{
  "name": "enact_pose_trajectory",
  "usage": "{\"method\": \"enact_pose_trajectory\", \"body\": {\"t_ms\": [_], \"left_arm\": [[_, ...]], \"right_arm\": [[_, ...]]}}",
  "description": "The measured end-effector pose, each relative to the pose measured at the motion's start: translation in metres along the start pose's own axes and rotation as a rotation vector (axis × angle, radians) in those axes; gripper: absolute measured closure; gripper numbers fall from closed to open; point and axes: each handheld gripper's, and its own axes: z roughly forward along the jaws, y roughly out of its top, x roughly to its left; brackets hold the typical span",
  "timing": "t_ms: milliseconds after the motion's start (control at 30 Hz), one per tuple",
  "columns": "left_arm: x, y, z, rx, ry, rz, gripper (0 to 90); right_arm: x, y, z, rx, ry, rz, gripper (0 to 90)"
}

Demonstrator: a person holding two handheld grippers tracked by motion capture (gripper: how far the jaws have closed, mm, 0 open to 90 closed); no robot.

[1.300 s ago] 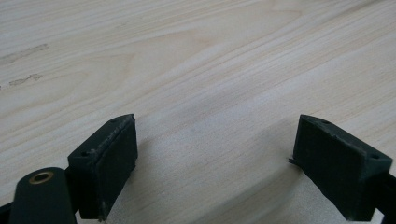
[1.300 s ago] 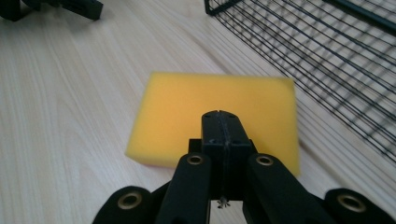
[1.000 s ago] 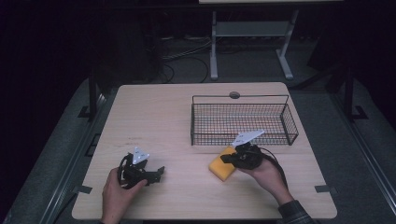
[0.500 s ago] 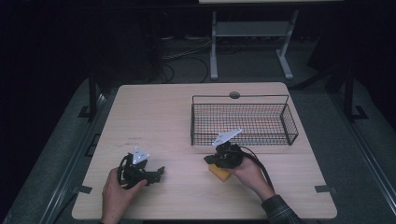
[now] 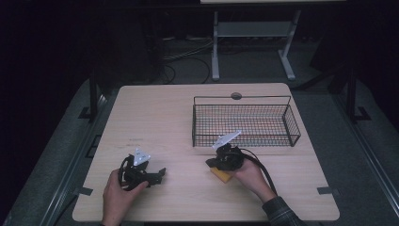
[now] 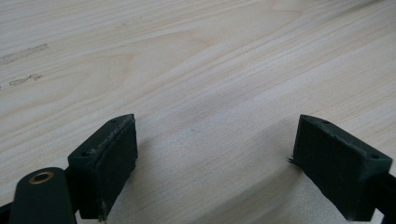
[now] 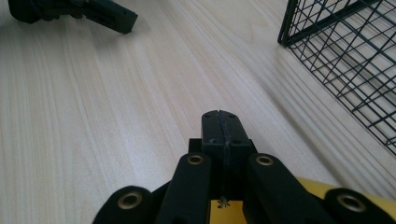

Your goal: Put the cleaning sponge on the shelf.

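Yellow block lies flat on the wooden table, near the front edge and a little right of the middle, and it is partly covered by the right gripper. In the high view the person's right hand comes in from the bottom right with a dark sleeve and holds this gripper low over the block, pointing to the left and slightly away. In the right gripper view the two black jaws are pressed together with nothing between them, their tips over bare wood, and the yellow block shows under and behind the gripper body, at the bottom of that view, so the block is below the tool and not in its grasp.

To the left, well apart from the block, the left hand rests on the table and holds the left gripper pointing to the right. In the left gripper view its jaws stand wide apart over bare wood, holding nothing. The right gripper view shows this left gripper farther off, at the upper left.

Farther back, on the right half of the table, stands a black wire basket. Its near wall is just beyond the right gripper. Behind the basket a small round dark spot sits near the far edge of the table.
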Motion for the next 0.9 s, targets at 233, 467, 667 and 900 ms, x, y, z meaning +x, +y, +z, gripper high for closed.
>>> {"method": "enact_pose_trajectory", "body": {"t_ms": [233, 467, 667, 900], "left_arm": [[0.000, 0.000, 0.000, 0.000, -0.001, -0.002, 13.1], [0.000, 0.000, 0.000, -0.003, 0.000, -0.004, 13.0], [0.000, 0.000, 0.000, -0.002, 0.000, -0.004, 13.0], [0.000, 0.000, 0.000, -0.001, -0.001, -0.002, 13.1]], "right_arm": [[-0.001, -0.004, -0.003, 0.002, 0.001, 0.002, 89.5], [0.002, -0.008, -0.010, 0.013, -0.008, 0.003, 89.5], [0.003, -0.018, -0.018, 0.021, -0.007, 0.018, 89.5], [0.003, -0.033, -0.031, 0.030, -0.016, 0.041, 89.5]]}}
